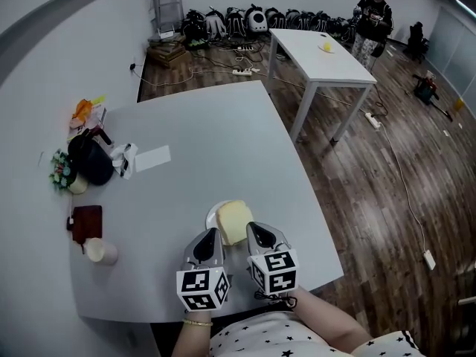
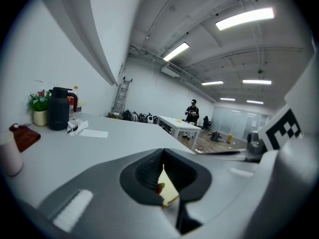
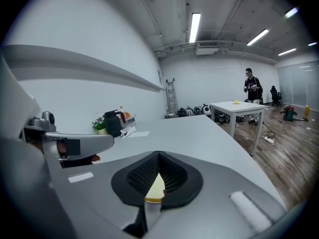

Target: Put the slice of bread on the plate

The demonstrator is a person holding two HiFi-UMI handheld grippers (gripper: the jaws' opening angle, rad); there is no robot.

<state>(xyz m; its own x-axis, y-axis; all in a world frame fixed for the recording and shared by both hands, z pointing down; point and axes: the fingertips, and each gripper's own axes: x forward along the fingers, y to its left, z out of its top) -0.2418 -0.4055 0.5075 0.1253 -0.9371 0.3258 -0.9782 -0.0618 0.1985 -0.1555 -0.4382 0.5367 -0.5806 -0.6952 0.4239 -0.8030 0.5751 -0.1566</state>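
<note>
Left gripper (image 1: 210, 238) and right gripper (image 1: 255, 233) flank the bread slice (image 1: 234, 222), jaws closed, gripping nothing. The slice lies on the small white plate (image 1: 212, 216), so placement looks done.

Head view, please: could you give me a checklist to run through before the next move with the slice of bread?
1. Slice of bread over the plate: ok, it covers the plate's right part.
2. Left gripper on the bread: ok, its jaws are closed on a sliver of it.
3. Right gripper on the bread: ok, its jaws are closed on the other side.
4. Bread resting flat on the plate: cannot tell from these views.
5. Room around the plate: ok, the cup stands well off to the left.
</note>
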